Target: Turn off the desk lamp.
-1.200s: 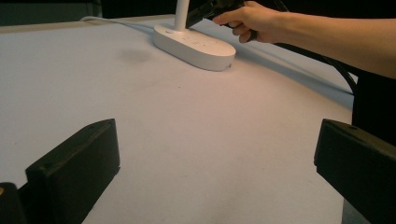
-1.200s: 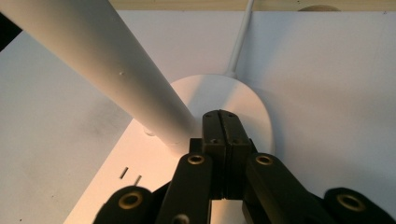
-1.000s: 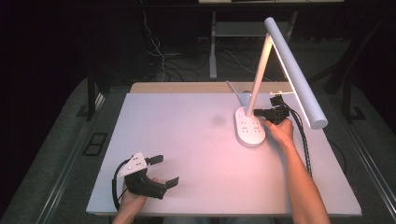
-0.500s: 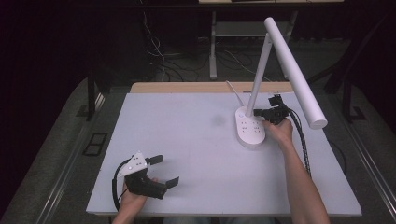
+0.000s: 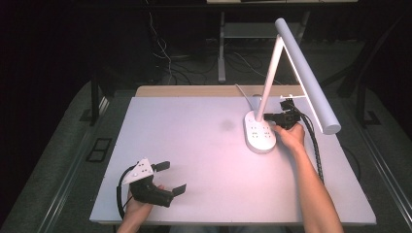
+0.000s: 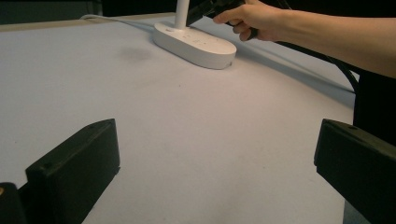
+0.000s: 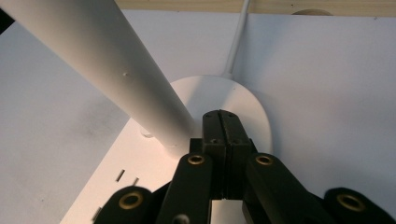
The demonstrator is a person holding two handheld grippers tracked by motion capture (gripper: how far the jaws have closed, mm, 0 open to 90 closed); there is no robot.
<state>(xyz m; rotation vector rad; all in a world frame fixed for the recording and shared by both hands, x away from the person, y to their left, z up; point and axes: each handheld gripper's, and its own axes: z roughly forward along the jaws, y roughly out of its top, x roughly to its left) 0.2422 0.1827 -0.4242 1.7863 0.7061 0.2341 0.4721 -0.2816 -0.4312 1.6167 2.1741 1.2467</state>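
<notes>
- We see a white desk lamp point(image 5: 272, 87) at the far right of the pale worktop point(image 5: 204, 160); its long bar head slants down toward us.
- Our right tongs point(image 5: 268, 117) are pressed together, empty, at the lamp's stem above its oval base point(image 7: 140, 172).
- Our left tongs point(image 5: 171, 177) gape wide, empty, near us.

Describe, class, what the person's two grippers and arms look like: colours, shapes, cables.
Both grippers are black with blocky rectangular jaws. The left gripper carries a grey three-cornered plate with small dots and a looping black cable. The right gripper has brass-coloured rivets and a thick ribbed black cable. Forearms are bare, no sleeves visible.

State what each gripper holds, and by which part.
Nothing is held. The left gripper rests open on the table; the right gripper is shut empty at the lamp base.
</notes>
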